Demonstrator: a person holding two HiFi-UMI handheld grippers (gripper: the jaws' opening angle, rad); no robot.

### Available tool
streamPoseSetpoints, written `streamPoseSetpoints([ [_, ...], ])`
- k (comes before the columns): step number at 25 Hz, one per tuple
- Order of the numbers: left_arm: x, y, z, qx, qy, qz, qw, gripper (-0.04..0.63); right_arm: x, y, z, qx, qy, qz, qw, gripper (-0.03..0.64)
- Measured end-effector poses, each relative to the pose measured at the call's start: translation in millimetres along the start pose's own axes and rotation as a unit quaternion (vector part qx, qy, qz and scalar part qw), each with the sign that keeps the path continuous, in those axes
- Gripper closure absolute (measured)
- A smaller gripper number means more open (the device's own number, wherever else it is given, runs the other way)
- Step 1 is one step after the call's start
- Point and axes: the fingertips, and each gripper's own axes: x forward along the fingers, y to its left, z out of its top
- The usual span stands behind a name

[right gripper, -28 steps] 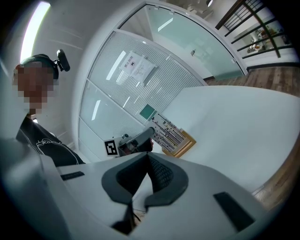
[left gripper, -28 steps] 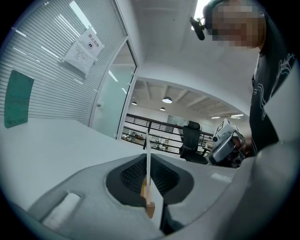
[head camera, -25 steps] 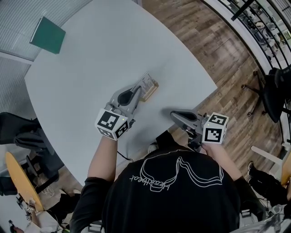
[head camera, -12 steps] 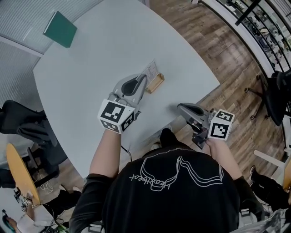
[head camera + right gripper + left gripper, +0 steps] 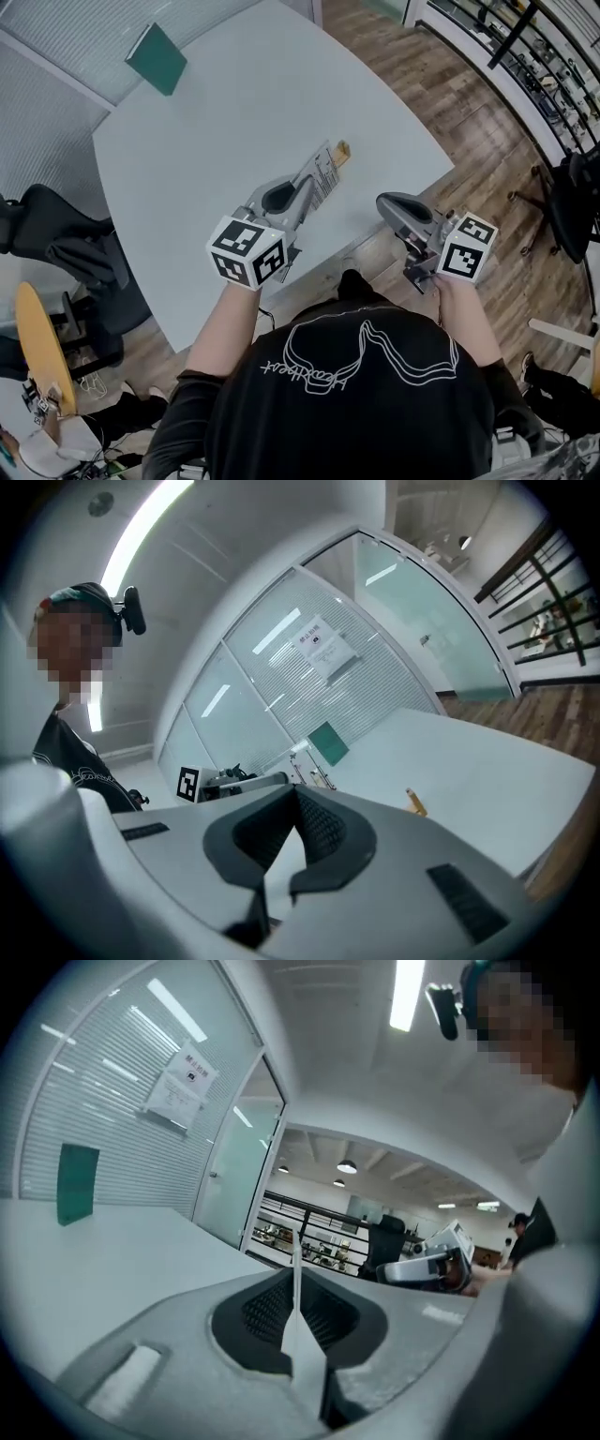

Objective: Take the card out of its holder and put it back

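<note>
My left gripper (image 5: 309,187) is shut on a thin white printed card (image 5: 326,169) and holds it in the air over the white table (image 5: 216,141). In the left gripper view the card (image 5: 296,1312) stands edge-on, pinched between the dark pads. A small wooden holder (image 5: 342,150) lies on the table just beyond the card and apart from it; it also shows as a small tan block, the holder (image 5: 413,802). My right gripper (image 5: 388,202) hovers near the table's front edge, to the right of the card. Its jaws meet at the tips with nothing between them.
A green book (image 5: 157,58) lies at the table's far left corner. Black office chairs (image 5: 66,253) stand left of the table, another (image 5: 574,187) at the right on the wooden floor. The table's front edge runs just under both grippers.
The left gripper has risen with the card, which now hangs free of the holder it stood in. The right gripper has risen too. The holder stays on the table.
</note>
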Motion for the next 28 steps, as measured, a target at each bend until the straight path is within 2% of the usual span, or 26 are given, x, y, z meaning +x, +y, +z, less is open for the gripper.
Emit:
streamPoseSetpoints([
  [3, -33.4, -9.6, -0.7, -0.041, -0.002, 0.001, 0.9992, 0.569, -3.4, 24.1, -1.5, -0.015, -0.009, 0.005, 1.0, 0.607],
  [7, -74.2, -26.4, -4.3, -0.07, -0.007, -0.007, 0.9975, 0.569, -6.3, 57.0, -9.9, -0.032, -0.014, 0.013, 0.999, 0.607],
  [16, -138.1, -74.1, -17.0, -0.065, -0.014, -0.03, 0.9974, 0.569, -14.9, 116.0, -50.2, -0.043, 0.0, 0.022, 0.999, 0.607],
  [20, -162.2, -85.3, -26.5, -0.074, -0.016, -0.036, 0.9965, 0.569, -20.9, 137.7, -65.8, -0.032, -0.004, 0.026, 0.999, 0.607],
  [28, -169.4, -94.7, -30.1, -0.081, -0.019, -0.042, 0.9956, 0.569, -32.8, 148.5, -76.9, -0.033, -0.001, 0.018, 0.999, 0.607],
])
